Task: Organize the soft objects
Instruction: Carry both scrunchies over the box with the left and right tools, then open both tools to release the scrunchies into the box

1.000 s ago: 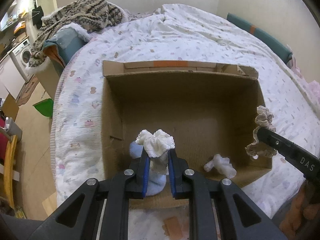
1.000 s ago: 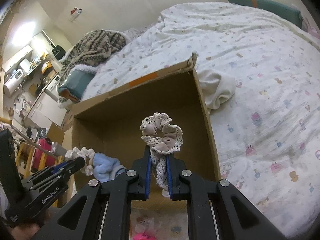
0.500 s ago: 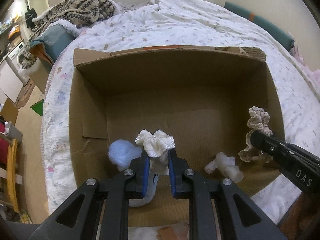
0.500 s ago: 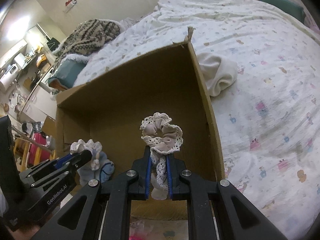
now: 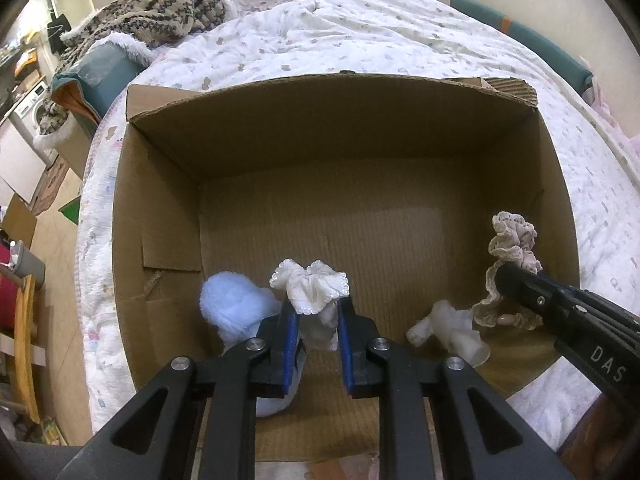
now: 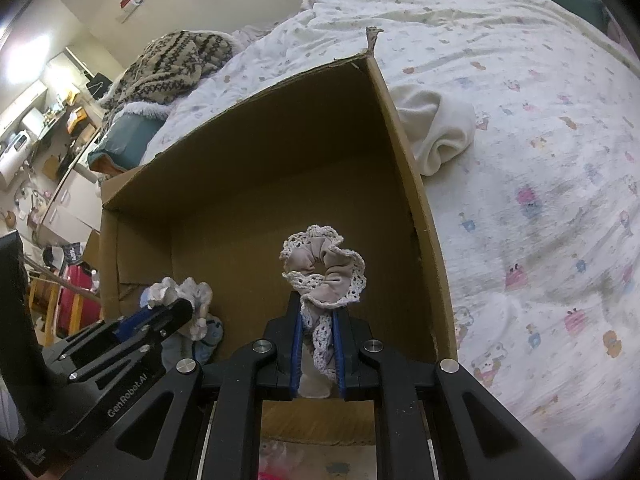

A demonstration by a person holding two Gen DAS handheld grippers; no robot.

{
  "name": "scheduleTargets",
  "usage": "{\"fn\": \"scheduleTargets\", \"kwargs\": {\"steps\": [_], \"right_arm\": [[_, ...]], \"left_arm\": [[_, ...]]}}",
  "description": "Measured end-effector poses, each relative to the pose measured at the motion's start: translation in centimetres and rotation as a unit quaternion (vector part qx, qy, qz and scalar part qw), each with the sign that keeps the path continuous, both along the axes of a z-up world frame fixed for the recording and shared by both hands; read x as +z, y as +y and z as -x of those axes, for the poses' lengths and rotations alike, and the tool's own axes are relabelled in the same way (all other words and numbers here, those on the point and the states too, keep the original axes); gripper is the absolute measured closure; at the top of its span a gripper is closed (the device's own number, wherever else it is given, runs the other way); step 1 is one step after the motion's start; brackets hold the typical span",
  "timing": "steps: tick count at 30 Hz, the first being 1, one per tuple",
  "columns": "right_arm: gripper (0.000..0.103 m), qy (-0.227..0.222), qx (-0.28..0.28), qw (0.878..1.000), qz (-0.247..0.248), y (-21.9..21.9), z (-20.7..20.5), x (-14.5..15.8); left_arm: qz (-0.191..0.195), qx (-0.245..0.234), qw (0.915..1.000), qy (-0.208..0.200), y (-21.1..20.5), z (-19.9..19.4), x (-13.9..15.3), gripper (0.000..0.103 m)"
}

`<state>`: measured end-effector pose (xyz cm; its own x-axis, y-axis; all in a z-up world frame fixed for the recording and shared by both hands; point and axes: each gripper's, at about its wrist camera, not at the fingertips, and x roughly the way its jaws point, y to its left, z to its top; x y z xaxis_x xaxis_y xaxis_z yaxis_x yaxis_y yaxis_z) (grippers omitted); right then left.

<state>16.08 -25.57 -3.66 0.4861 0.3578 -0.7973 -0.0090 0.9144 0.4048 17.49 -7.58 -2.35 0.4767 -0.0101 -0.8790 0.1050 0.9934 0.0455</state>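
An open cardboard box (image 5: 360,128) sits on the bed. My left gripper (image 5: 316,312) is shut on a white frilly scrunchie (image 5: 310,286) and holds it inside the box near the front. My right gripper (image 6: 318,312) is shut on a beige lace-edged scrunchie (image 6: 324,268), held inside the box by its right wall; it also shows in the left wrist view (image 5: 512,240). A light blue fluffy item (image 5: 234,308) and a small white soft item (image 5: 448,328) lie on the box floor.
The bed has a white printed quilt (image 6: 540,160). A cream folded cloth (image 6: 436,128) lies just outside the box's right wall. A patterned knit blanket (image 5: 152,12) is piled at the far left. Furniture and clutter stand on the floor to the left.
Both grippers have moved forward and down into the box with their scrunchies. The box now fills more of both views.
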Motion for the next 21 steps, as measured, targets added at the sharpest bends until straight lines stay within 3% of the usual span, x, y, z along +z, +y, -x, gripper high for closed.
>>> {"fn": "scheduleTargets", "kwargs": {"steps": [16,19,21], "right_arm": [[0.088,-0.020,0.005,1.000,-0.005,-0.5,0.4,0.9],[0.088,-0.027,0.006,1.000,-0.002,-0.6,0.6,1.2],[0.087,-0.033,0.006,0.999,-0.004,-0.6,0.6,1.5]], "left_arm": [[0.000,-0.002,1.0000,-0.001,-0.1,0.7,0.7,0.080],[0.007,-0.002,1.0000,-0.002,-0.1,0.9,1.0,0.066],[0.007,0.001,0.9999,-0.010,-0.1,1.1,1.5,0.049]]}}
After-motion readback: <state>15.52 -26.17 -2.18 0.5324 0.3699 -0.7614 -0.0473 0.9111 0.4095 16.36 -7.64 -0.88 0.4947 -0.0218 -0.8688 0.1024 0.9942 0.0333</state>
